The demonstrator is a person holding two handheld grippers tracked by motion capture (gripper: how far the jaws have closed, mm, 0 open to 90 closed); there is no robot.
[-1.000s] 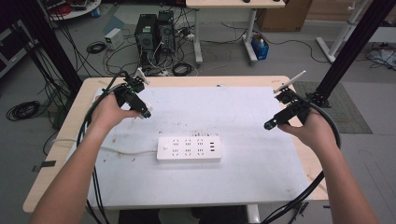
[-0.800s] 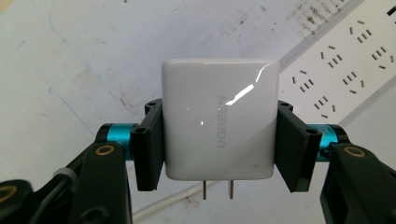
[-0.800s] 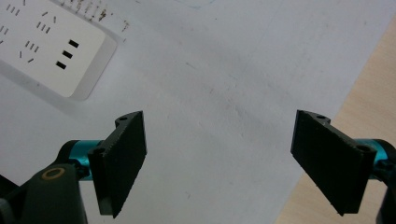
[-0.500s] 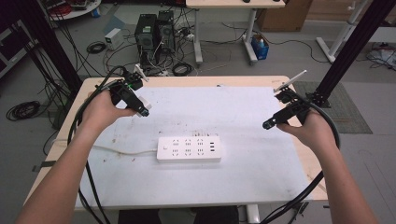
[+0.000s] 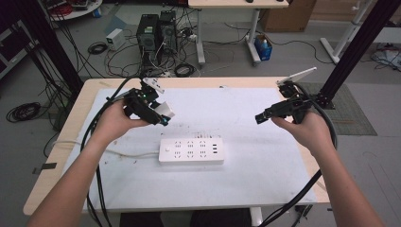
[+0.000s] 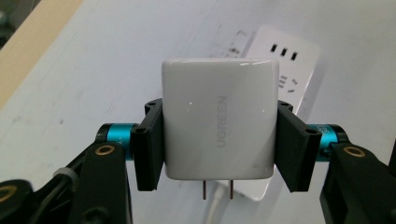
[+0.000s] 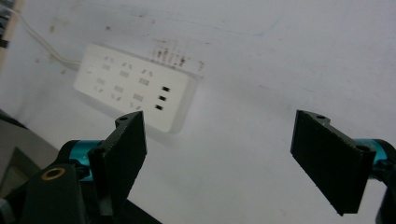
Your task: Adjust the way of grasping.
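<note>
A white UGREEN charger [image 6: 219, 125] with two metal prongs is clamped between the pads of my left gripper [image 6: 219, 140]. In the high view that left gripper [image 5: 161, 115] hovers above the table's left half, with the charger [image 5: 164, 109] at its tip. A white power strip [image 5: 190, 151] lies flat in the middle of the white mat, its cord running off to the left. The power strip [image 6: 280, 70] shows behind the charger in the left gripper view. My right gripper [image 5: 261, 117] hangs over the right side, and its jaws [image 7: 224, 163] stand wide apart with nothing between them. The power strip [image 7: 133, 86] lies ahead of it.
A white mat [image 5: 265, 179] covers most of the wooden table [image 5: 52, 165]. Black cables trail from both grippers off the front edge. A black frame post [image 5: 359, 52] rises at the back right. Computers and cable tangles sit on the floor beyond the table.
My left gripper has moved right and toward the table's middle, carrying the white charger, which now shows at its tip. The right gripper has stayed put.
</note>
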